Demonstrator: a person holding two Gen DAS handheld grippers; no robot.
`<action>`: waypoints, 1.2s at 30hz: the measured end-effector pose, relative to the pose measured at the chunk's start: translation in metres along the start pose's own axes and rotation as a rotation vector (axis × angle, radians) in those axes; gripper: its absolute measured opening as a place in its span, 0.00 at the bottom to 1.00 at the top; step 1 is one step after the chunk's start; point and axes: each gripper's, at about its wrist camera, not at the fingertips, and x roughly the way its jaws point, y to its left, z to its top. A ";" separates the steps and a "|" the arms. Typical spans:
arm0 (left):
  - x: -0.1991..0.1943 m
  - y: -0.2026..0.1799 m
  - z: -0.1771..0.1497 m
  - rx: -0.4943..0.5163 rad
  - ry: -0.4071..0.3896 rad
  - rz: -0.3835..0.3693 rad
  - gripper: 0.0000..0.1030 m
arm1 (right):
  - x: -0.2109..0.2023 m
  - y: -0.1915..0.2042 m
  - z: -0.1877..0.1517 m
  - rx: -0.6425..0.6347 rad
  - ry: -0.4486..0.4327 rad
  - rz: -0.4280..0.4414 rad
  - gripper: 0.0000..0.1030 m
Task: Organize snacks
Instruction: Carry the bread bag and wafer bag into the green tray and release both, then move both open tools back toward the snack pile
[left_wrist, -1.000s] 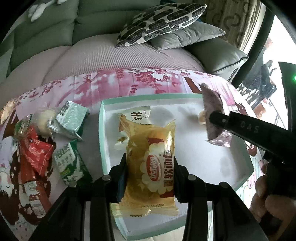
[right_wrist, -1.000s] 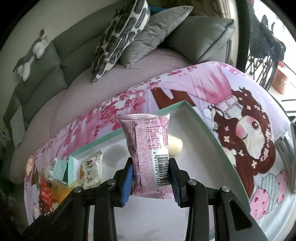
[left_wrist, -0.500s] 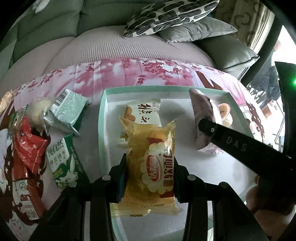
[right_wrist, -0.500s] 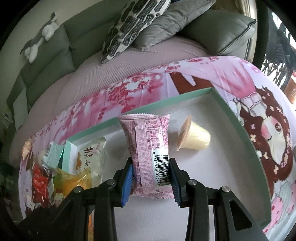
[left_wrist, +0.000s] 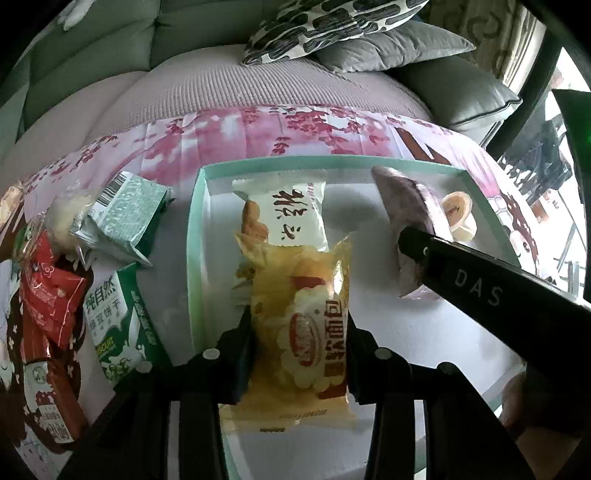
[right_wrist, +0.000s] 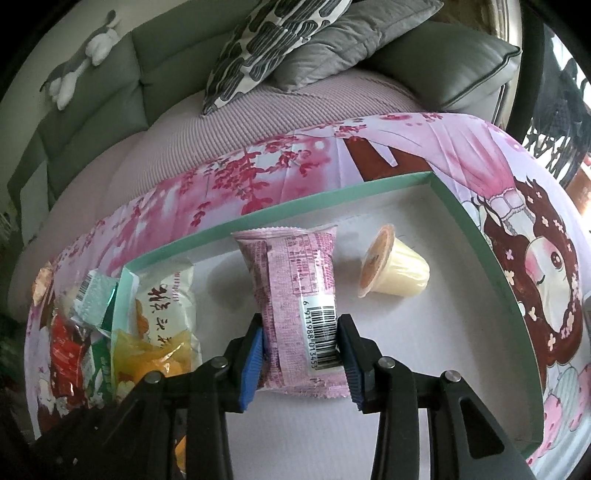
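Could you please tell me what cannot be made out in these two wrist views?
- Left wrist view: the yellow bread packet in the left gripper hides the lower part of the white packet.
- Left wrist view: the right gripper's finger covers part of the pink packet.
- Right wrist view: the tray wall and left edge hide most of the snack pile.
- Right wrist view: whether the opening right gripper touches the pink packet.

Inside the shallow mint-green tray (right_wrist: 476, 236) there are four snacks: one yellow bread packet (left_wrist: 306, 332), one white packet with black brush letters (left_wrist: 291, 214), one pink-purple packet with a barcode (right_wrist: 295, 295) and one small cream jelly cup (right_wrist: 395, 273). Left of the tray lie two green packets (left_wrist: 122, 218) and at least two red packets (left_wrist: 48, 299); more I cannot count. Behind the tray are three cushions (right_wrist: 273, 40).
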 end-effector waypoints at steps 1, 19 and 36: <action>0.001 0.000 0.000 -0.001 0.006 0.002 0.43 | 0.001 -0.001 0.000 0.002 0.007 -0.005 0.52; -0.013 -0.005 0.004 0.021 -0.059 0.026 0.92 | -0.010 -0.009 0.003 0.040 -0.012 -0.059 0.84; -0.059 0.070 0.014 -0.251 -0.189 0.130 0.95 | -0.025 -0.021 0.006 0.108 -0.051 -0.045 0.88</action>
